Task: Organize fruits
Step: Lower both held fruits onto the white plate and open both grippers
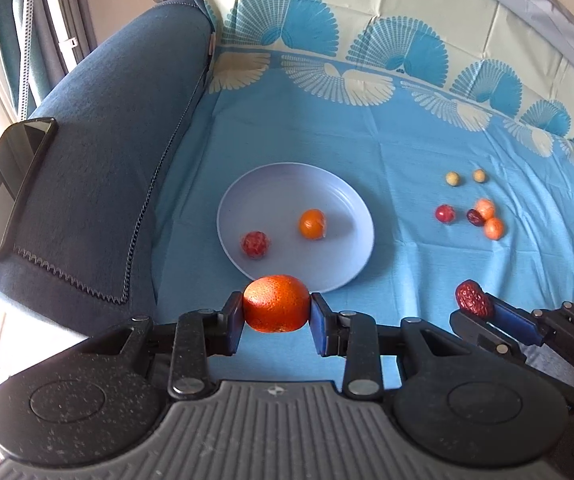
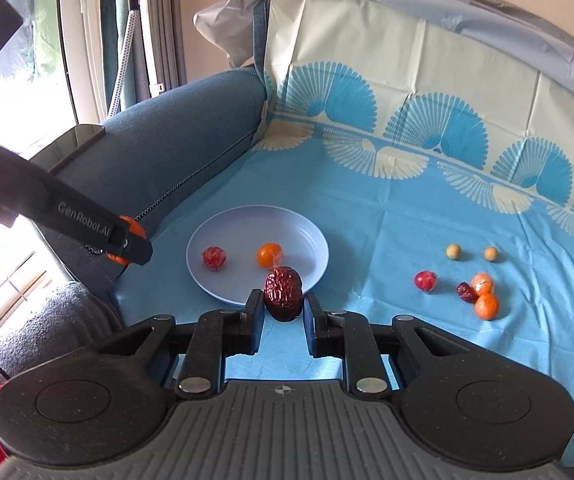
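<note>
Left gripper (image 1: 277,309) clamped on orange (image 1: 276,304), right gripper (image 2: 284,300) pinching red date (image 2: 283,293); both nr plate (image 1: 351,208)

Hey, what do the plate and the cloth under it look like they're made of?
The plate looks like smooth moulded plastic, pale lavender with a soft sheen and a thin, even rim; melamine is possible. The cloth looks like thin plastic or non-woven sheet, perhaps a disposable table cover: it keeps sharp fold creases, lies slightly glossy, and its fan pattern looks printed on rather than woven.

Both wrist cameras look steeply down along their jaws, close above the blue cloth (image 1: 407,152); both share the plate (image 1: 351,200) at 12 o'clock.
</note>
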A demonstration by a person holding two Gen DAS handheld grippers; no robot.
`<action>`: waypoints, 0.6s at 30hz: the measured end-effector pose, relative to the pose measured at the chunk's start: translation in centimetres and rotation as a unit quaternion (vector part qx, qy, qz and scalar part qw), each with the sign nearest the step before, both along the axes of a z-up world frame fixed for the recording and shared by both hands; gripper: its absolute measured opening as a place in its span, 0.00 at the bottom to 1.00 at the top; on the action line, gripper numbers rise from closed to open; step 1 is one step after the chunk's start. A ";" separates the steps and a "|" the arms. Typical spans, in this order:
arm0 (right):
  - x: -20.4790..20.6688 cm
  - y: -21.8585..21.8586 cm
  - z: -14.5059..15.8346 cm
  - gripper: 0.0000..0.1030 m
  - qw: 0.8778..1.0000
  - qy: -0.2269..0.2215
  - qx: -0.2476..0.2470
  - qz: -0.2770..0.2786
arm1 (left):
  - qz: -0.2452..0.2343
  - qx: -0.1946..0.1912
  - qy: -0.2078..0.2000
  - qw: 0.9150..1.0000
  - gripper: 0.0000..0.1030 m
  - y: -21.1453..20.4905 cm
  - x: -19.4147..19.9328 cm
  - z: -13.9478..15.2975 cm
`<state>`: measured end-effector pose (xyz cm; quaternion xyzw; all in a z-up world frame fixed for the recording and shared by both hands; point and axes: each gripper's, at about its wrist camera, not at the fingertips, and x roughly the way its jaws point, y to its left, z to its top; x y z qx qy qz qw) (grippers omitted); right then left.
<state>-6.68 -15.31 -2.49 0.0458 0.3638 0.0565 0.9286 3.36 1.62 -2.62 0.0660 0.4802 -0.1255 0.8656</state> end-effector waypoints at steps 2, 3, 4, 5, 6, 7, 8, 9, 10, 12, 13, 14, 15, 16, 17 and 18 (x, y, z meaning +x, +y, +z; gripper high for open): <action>1.5 0.2 -0.7 0.21 1.000 0.007 0.004 0.001 | 0.000 0.006 0.002 1.000 0.37 -0.2 1.5 -0.5; 2.3 0.3 -1.0 0.21 1.000 0.009 0.006 0.002 | 0.000 0.009 0.004 1.000 0.37 -0.4 2.3 -0.8; 3.3 0.3 -1.4 0.21 1.000 0.012 0.007 0.002 | -0.001 0.012 0.007 1.000 0.37 -0.6 3.0 -1.1; 4.1 0.3 -1.8 0.21 1.000 0.016 0.008 0.002 | -0.002 0.013 0.009 1.000 0.37 -0.8 3.9 -1.5; 5.1 0.4 -2.3 0.21 1.000 0.020 0.010 0.002 | -0.005 0.016 0.010 1.000 0.37 -1.0 4.7 -2.0; 6.0 0.4 -2.7 0.21 1.000 0.024 0.013 0.003 | -0.006 0.021 0.012 1.000 0.37 -1.2 5.6 -2.4; 6.8 0.4 -3.2 0.21 0.999 0.029 0.014 0.003 | -0.008 0.022 0.013 1.000 0.37 -1.4 6.4 -2.7; 7.7 0.5 -3.7 0.21 0.999 0.034 0.013 0.003 | -0.011 0.022 0.012 1.000 0.37 -1.6 7.3 -3.0; 8.4 0.6 -4.1 0.21 0.999 0.037 0.013 0.005 | -0.011 0.025 0.012 1.000 0.37 -1.7 8.1 -3.4; 9.9 0.8 -5.0 0.21 0.999 0.044 0.013 0.006 | -0.011 0.030 0.011 0.999 0.37 -2.1 9.7 -4.3; 10.5 0.9 -5.5 0.21 0.999 0.046 0.014 0.007 | -0.011 0.032 0.014 0.999 0.37 -2.3 10.4 -4.8; 11.1 1.0 -5.9 0.21 0.999 0.050 0.014 0.009 | -0.012 0.031 0.017 0.999 0.37 -2.5 11.1 -5.4; 11.7 1.1 -6.4 0.21 0.998 0.055 0.012 0.009 | -0.014 0.029 0.019 0.999 0.37 -2.7 11.6 -5.8; 12.2 1.2 -6.8 0.21 0.998 0.060 0.012 0.010 | -0.015 0.030 0.022 0.999 0.37 -2.9 12.2 -6.4; 12.7 1.2 -7.3 0.21 0.998 0.064 0.012 0.012 | -0.015 0.033 0.025 0.999 0.37 -3.2 12.7 -7.0; 13.1 1.4 -7.8 0.21 0.997 0.069 0.009 0.013 | -0.017 0.035 0.026 0.999 0.37 -3.4 13.1 -7.5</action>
